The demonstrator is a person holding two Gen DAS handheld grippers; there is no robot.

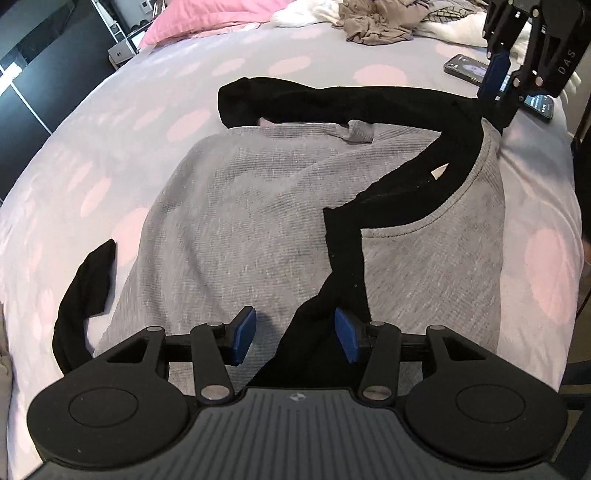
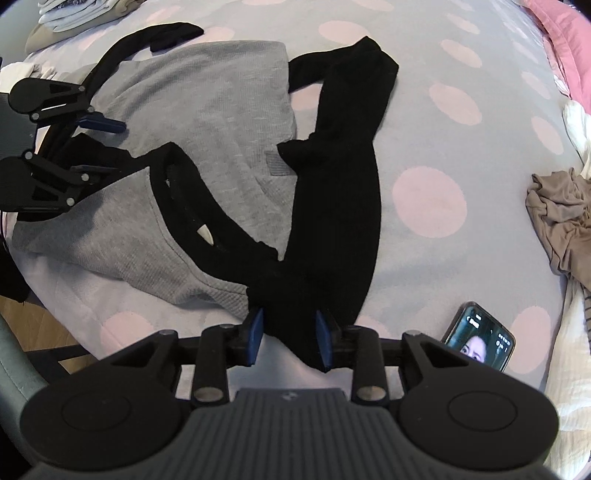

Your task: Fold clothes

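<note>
The grey sweater [image 1: 258, 221] with black sleeves lies flat on the bed [image 1: 92, 155], whose cover is pale lilac with pink dots. The sweater serves as the landmark for all positions below.

Left hand-held gripper [image 1: 295, 334]: positioned at the sweater's near hem in the left wrist view. Its blue pads [image 1: 243, 334] are spread apart. The black neck band and sleeve material [image 1: 343, 236] runs between them; the right pad touches the black fabric, the left pad stands clear over grey fabric. No pinch is visible.

Right hand-held gripper [image 2: 290, 334]: positioned at the shoulder edge of the sweater. Its blue pads [image 2: 256, 332] sit on either side of a bunched section of the black sleeve [image 2: 343, 177] and appear to pinch it; the fabric fills the gap between them.

One black sleeve extends from the shoulder across the bed cover beyond the sweater's grey body, with its cuff folded back. The other sleeve [image 1: 85, 291] curves out from the opposite side of the body.

A phone [image 2: 480, 338] with a lit screen lies on the bed just beside the right hand-held gripper. A crumpled beige garment [image 2: 557, 229] lies well apart from the sweater. A pink pillow [image 1: 207, 18] rests at the far end of the bed.
</note>
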